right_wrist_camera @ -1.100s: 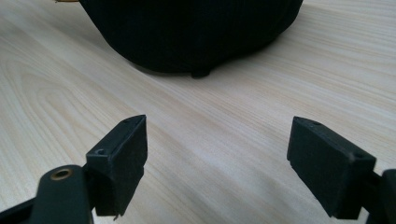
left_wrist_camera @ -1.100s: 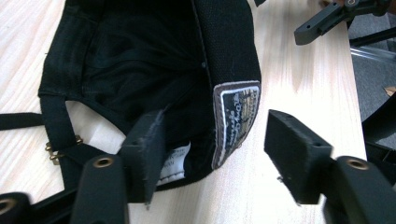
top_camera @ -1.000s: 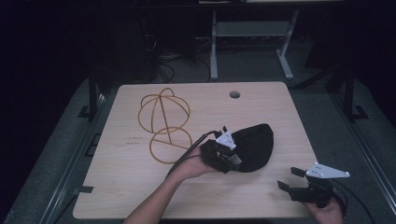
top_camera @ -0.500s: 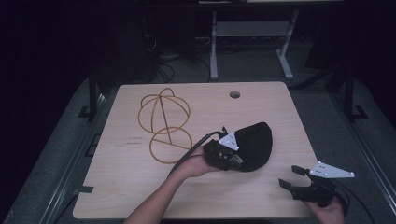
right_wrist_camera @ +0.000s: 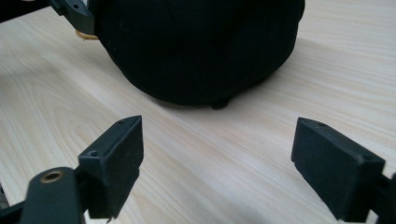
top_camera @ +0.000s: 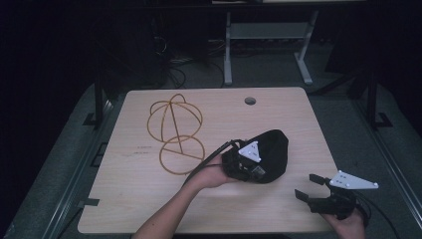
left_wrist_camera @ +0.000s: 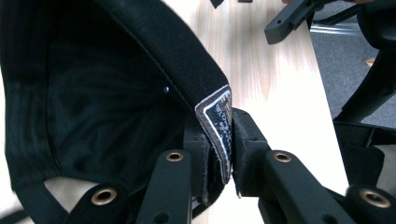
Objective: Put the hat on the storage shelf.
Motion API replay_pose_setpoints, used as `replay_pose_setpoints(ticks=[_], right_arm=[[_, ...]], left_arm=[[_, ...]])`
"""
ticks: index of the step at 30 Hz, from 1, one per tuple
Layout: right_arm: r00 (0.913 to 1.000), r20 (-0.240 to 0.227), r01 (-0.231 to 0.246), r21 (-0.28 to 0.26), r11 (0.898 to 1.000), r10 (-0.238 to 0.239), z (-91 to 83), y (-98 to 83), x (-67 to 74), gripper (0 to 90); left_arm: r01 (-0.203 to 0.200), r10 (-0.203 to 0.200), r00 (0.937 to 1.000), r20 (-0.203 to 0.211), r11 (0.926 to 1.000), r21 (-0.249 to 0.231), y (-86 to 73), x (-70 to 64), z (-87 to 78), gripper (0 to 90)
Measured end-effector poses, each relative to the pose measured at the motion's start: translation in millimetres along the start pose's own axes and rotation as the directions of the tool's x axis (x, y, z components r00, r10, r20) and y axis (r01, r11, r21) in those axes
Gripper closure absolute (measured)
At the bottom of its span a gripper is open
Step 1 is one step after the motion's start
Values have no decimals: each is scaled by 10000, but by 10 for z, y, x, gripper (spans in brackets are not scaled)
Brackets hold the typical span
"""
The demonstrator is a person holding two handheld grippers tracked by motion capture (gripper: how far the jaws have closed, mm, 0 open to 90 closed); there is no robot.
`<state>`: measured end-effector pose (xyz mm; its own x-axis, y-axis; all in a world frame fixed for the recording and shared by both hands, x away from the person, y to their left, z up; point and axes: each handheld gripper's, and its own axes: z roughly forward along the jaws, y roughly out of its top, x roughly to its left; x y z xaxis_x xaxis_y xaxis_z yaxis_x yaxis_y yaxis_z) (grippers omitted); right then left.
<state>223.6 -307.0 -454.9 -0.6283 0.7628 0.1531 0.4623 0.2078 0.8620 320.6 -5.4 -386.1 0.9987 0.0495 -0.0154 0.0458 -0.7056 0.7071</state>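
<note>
Pinching the back edge of a black cap (top_camera: 266, 152), the left hand-held gripper (top_camera: 244, 167) has just been closing its jaws, and in the left gripper view they now clamp the cap's rim (left_wrist_camera: 187, 56) right where a small woven label (left_wrist_camera: 219, 126) is sewn on. The cap lies at about four o'clock from the middle of the worktop (top_camera: 149, 209), crown up, with the person's left hand (top_camera: 211, 172) behind the tool at its eight o'clock side. A brass-coloured wire frame (top_camera: 174, 132) sits apart from the cap, toward ten o'clock.

The right hand-held gripper (top_camera: 311, 191) hovers near the worktop's five o'clock edge, jaws spread wide and holding nothing; its own camera looks between them at the cap's dome (right_wrist_camera: 196, 46), a short way off.

The grip looks thin: only the fabric edge and label sit between the pads. A lift from here could let the soft rim slide out, or the cap could swing and fold under its own weight. If the right tool comes in low, one jaw could push the crown and twist the cap against the clamp. Dragging toward ten o'clock risks snagging the wire frame.
</note>
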Motion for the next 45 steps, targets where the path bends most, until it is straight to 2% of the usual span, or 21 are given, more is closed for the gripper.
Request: replay_pose_setpoints(ticks=[5,15,18,19,22,25,28,30,33,38,40,42,45], right_arm=[[9999,-102,83,-86,9999,-84,28,31,37,149],[9980,-639,-36,-483,9988,5,31,148,48,158],[9967,-814,-76,-685,9976,20,10,193,46,190],[9958,-918,-83,-886,9960,2,2,225,51,197],[9943,-1064,-179,-1039,9944,67,-11,294,35,202],[9925,-1222,-152,-1242,9921,-1,-26,355,30,215],[9891,-1410,218,-1436,9894,-422,-19,493,62,224],[9875,-1503,244,-1510,9882,-474,-14,524,66,224],[9834,-1725,275,-1642,9860,-561,-5,624,58,225],[9775,-1997,299,-1873,9818,-678,-8,671,35,242],[9704,-2313,270,-1835,9826,-699,14,677,27,300],[9692,-2346,315,-1853,9822,-754,23,674,29,315],[9652,-2470,383,-1928,9805,-862,41,650,35,381]], left_arm=[[-183,181,9998,-104,9997,-189,72,2,-68,809],[-563,554,9983,-171,9966,-603,238,-12,-295,822],[-599,591,9982,-118,9948,-820,287,-42,-369,822],[-691,684,9976,-115,9937,-887,322,-54,-413,823],[-853,845,9964,-120,9912,-1009,383,-84,-482,823],[-976,969,9952,-116,9888,-1125,433,-117,-533,823],[-1176,1176,9930,-66,9854,-1230,502,-160,-591,823],[-1328,1330,9911,-65,9829,-1277,548,-187,-618,823],[-1547,1563,9877,21,9793,-1306,610,-237,-640,823],[-1745,1787,9837,220,9762,-1287,641,-287,-633,823],[-1873,1926,9808,303,9737,-1296,666,-312,-619,823],[-1897,1953,9802,314,9732,-1297,677,-321,-611,823],[-1997,2059,9779,361,9711,-1308,706,-345,-583,823]])
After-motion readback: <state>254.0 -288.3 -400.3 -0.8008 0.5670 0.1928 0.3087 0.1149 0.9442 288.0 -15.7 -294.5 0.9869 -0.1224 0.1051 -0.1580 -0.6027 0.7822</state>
